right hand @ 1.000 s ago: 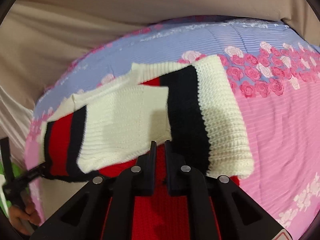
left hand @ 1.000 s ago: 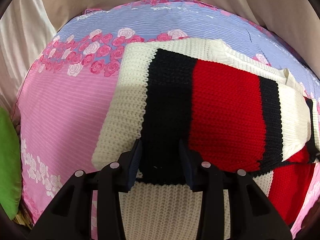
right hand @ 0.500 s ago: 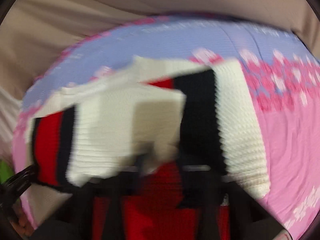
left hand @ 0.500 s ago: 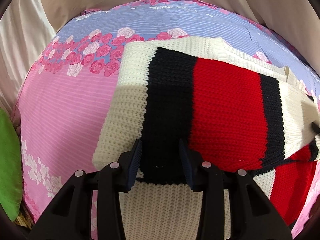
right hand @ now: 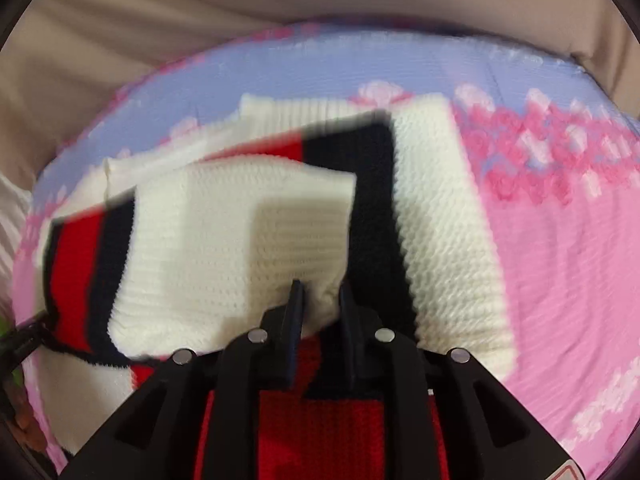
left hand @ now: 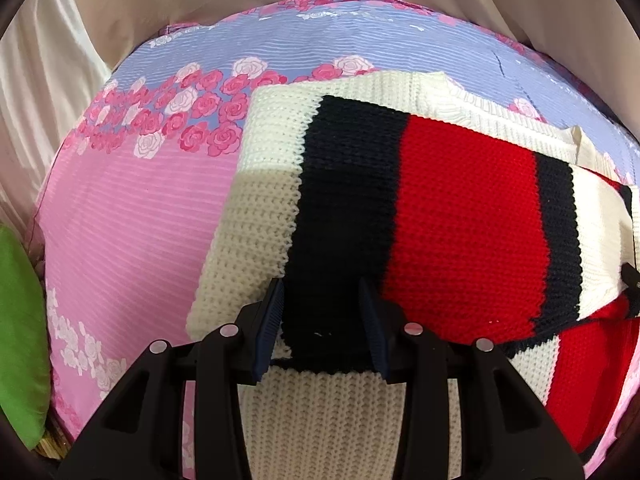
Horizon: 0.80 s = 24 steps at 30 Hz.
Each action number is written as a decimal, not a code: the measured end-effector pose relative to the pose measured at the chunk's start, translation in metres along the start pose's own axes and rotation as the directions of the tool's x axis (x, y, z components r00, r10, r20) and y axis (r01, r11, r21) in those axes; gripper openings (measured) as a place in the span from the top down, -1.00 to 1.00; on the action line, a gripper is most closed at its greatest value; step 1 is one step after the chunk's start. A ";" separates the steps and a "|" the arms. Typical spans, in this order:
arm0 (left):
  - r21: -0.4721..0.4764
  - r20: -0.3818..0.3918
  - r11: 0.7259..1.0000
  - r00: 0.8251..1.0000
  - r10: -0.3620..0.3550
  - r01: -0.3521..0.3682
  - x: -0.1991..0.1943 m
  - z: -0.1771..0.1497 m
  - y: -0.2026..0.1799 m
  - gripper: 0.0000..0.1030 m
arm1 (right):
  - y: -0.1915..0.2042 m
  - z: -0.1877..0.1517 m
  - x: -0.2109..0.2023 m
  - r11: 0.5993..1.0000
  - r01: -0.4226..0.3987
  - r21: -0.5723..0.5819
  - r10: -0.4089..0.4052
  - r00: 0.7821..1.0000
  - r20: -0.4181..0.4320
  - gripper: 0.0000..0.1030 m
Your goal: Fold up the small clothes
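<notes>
**Right gripper lets go of the folded sleeve**

The floral bedsheet [left hand: 132,216], pink near and lilac far, carries the knitted sweater [left hand: 460,216], which lies across its middle with cream, black and red bands. No basket, box or other container shows in either view.

Compared with 1 second ago, the right gripper [right hand: 318,300] has changed most: its fingers were then nearly closed, and now they stand a little apart with the cream sleeve [right hand: 240,240] lying just beyond the tips. The frame is blurred, so it probably has released the sleeve rather than merely loosened.

The left gripper [left hand: 322,312] is unchanged, jaws spread wide over the black band at the sweater's near edge, gripping nothing.

In all likelihood 1 sleeve fold is finished and the body fold comes next.
</notes>
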<state>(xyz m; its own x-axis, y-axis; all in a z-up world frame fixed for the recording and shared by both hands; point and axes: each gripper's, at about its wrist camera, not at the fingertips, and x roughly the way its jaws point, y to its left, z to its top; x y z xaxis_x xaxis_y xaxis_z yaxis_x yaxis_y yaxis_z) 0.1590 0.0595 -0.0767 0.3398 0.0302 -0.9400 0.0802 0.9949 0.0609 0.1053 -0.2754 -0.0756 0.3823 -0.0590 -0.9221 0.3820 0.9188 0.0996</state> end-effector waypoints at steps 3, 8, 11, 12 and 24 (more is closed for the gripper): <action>-0.011 0.003 1.000 1.000 -0.025 0.025 -0.014 -0.008 0.002 0.28 | -0.009 -0.006 -0.031 0.997 -0.045 0.066 0.044 0.999 0.018 0.57; 0.029 0.018 0.999 0.999 -0.030 0.030 -0.043 -0.035 -0.002 0.28 | -0.022 -0.052 -0.094 0.994 -0.081 0.073 0.076 0.994 0.074 0.45; 0.031 0.003 0.998 0.999 -0.048 0.048 -0.055 -0.058 -0.001 0.27 | -0.020 -0.084 -0.104 0.997 -0.058 0.055 0.056 0.997 0.048 0.43; 0.032 -0.006 0.998 0.998 -0.055 0.055 -0.058 -0.067 0.000 0.27 | -0.020 -0.094 -0.106 0.998 -0.049 0.050 0.047 0.998 0.036 0.40; 0.053 -0.087 0.998 0.996 -0.034 0.038 -0.066 -0.138 0.008 0.27 | -0.042 -0.203 -0.107 1.000 0.019 0.011 -0.017 0.989 -0.146 0.10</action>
<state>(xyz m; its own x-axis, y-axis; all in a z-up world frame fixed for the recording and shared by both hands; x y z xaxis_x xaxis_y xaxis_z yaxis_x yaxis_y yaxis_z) 0.0083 0.0788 -0.0604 0.2537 0.0050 -0.9673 0.1429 0.9888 0.0426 -0.1225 -0.2283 -0.0575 0.2484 -0.0173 -0.9685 0.3982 0.9133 0.0858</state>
